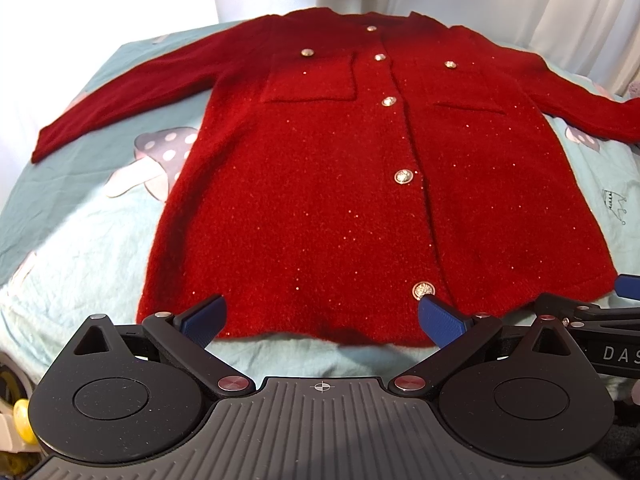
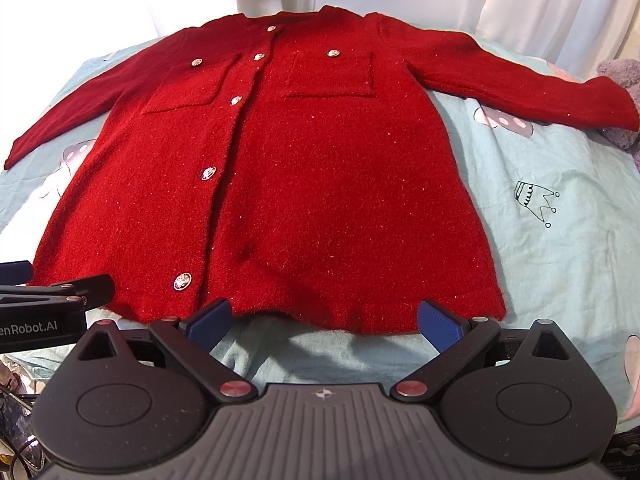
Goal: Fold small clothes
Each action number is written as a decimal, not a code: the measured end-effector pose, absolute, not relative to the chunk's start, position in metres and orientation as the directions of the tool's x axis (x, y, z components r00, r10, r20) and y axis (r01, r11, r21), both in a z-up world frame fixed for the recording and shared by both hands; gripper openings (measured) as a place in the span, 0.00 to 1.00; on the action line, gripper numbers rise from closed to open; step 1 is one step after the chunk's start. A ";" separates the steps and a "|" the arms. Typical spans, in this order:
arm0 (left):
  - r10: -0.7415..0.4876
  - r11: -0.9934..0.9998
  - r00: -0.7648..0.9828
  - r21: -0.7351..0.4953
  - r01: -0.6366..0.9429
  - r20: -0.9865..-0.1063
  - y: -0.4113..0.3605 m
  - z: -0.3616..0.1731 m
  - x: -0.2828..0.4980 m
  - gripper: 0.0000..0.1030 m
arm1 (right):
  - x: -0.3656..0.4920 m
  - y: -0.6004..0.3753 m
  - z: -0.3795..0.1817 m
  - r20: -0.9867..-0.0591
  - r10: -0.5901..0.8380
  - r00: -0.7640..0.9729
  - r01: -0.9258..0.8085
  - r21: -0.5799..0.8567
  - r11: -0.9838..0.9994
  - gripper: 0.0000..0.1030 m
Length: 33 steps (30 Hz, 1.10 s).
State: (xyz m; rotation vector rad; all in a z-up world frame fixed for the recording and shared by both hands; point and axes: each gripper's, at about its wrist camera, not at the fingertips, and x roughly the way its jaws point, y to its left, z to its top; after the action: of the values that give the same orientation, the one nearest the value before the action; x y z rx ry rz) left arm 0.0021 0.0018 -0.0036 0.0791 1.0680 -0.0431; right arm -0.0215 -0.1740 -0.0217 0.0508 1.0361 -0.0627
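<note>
Both grippers hover at the near hem of the red cardigan point(image 1: 320, 184), the left gripper point(image 1: 322, 318) by its left half and the right gripper point(image 2: 324, 320) by its right half, jaws spread wide and holding nothing. Buttoned and face up, the cardigan lies flat on the pale blue bedsheet point(image 2: 540, 240), sleeves stretched outward. Its fuzzy knit looks thick; a shallow pinch at the hem could catch only the top layer or drag the sheet, leaving the fold crooked.
</note>
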 end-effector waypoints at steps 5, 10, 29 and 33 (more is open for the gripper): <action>0.005 0.996 0.480 0.045 0.072 -0.877 0.001 -0.004 0.002 1.00 | -0.021 -0.174 -0.022 -0.861 -0.027 0.508 0.076 0.013 0.997 0.96; 0.000 0.997 0.480 0.039 0.072 -0.877 0.002 -0.004 0.002 1.00 | -0.020 -0.174 -0.021 -0.861 -0.024 0.507 0.072 0.014 0.997 0.96; -0.075 0.997 0.465 -0.050 0.066 -0.882 0.005 -0.005 0.002 1.00 | -0.020 -0.174 -0.022 -0.863 -0.016 0.505 0.066 0.020 0.998 0.96; -0.058 0.997 0.461 -0.032 0.064 -0.886 0.004 -0.005 0.002 1.00 | -0.020 -0.174 -0.022 -0.863 -0.015 0.505 0.067 0.022 0.998 0.96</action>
State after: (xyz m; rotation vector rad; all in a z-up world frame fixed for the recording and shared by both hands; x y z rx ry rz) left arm 0.0022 0.0042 -0.0054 0.0059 1.0895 -0.0752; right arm -0.0196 -0.1741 -0.0218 0.0542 1.0403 -0.0493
